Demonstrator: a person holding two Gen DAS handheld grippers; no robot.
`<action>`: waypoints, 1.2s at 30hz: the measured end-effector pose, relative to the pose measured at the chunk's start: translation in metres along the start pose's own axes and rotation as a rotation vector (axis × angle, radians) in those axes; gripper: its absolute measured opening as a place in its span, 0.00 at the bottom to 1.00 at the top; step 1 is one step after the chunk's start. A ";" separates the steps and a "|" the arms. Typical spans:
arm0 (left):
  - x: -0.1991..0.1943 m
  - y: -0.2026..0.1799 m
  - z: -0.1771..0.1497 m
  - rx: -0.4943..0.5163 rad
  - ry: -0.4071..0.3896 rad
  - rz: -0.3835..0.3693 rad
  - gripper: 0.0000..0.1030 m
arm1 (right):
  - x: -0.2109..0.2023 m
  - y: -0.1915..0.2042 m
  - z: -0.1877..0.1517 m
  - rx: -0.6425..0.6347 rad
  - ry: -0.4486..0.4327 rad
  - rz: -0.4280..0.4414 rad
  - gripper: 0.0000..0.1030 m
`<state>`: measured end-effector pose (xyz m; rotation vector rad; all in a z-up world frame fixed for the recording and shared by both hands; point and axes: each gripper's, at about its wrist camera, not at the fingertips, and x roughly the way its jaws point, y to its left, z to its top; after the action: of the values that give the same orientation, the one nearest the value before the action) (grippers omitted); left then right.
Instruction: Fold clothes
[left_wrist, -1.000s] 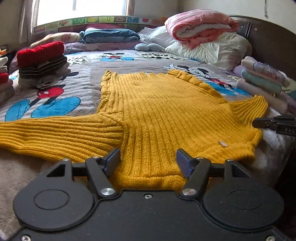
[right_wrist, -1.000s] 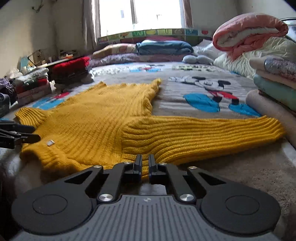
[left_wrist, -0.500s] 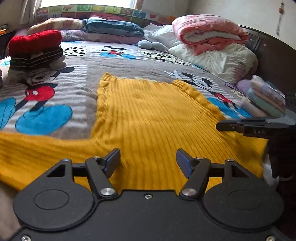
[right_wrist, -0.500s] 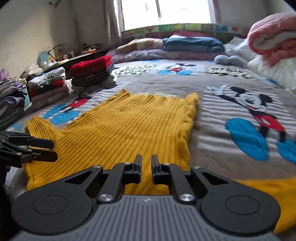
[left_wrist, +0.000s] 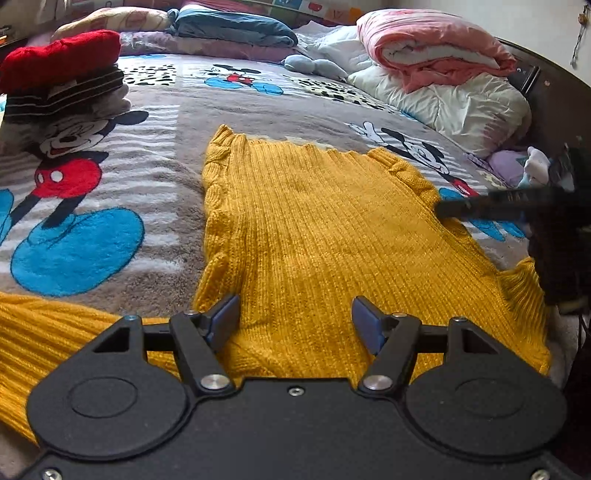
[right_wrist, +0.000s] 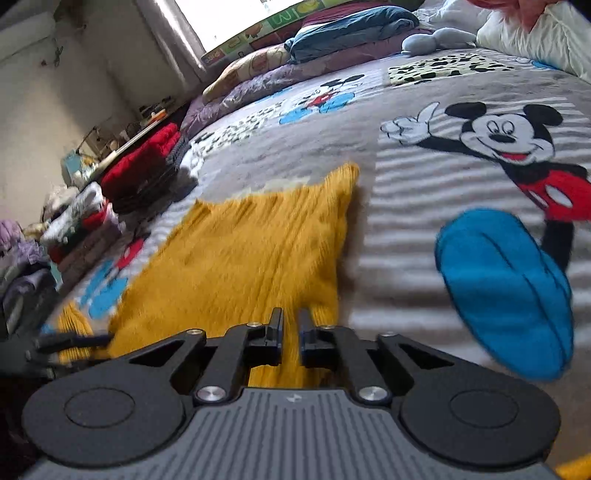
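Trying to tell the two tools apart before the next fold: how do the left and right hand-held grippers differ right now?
The left hand-held gripper stands wide open; the right hand-held gripper shows only a narrow gap, its jaws having just been opening. The left one's pads look blue, the right one's fingers black. The left is over the yellow sweater near its middle, the right near its edge. Neither holds anything.

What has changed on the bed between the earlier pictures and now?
The right gripper has swung across from the sleeve side to the sweater's far right edge, and its jaws have just been opening a little, with nothing between them. The left gripper has moved forward over the sweater body. Unchanged: the left jaws stand wide open and empty, the sweater lies flat, and the red-topped clothes pile stays put.
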<state>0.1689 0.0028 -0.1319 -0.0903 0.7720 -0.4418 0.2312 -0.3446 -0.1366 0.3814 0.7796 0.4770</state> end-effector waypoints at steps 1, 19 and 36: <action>0.000 0.000 0.000 -0.002 -0.001 0.000 0.65 | 0.004 0.001 0.006 -0.015 0.004 -0.013 0.20; 0.000 0.000 -0.007 0.004 -0.014 -0.002 0.69 | 0.062 -0.059 0.065 0.181 0.013 -0.027 0.16; 0.003 -0.003 -0.011 0.006 -0.025 0.008 0.75 | 0.062 -0.049 0.078 0.123 -0.083 -0.001 0.15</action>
<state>0.1619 -0.0006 -0.1408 -0.0866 0.7463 -0.4343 0.3406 -0.3629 -0.1454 0.5123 0.7308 0.4103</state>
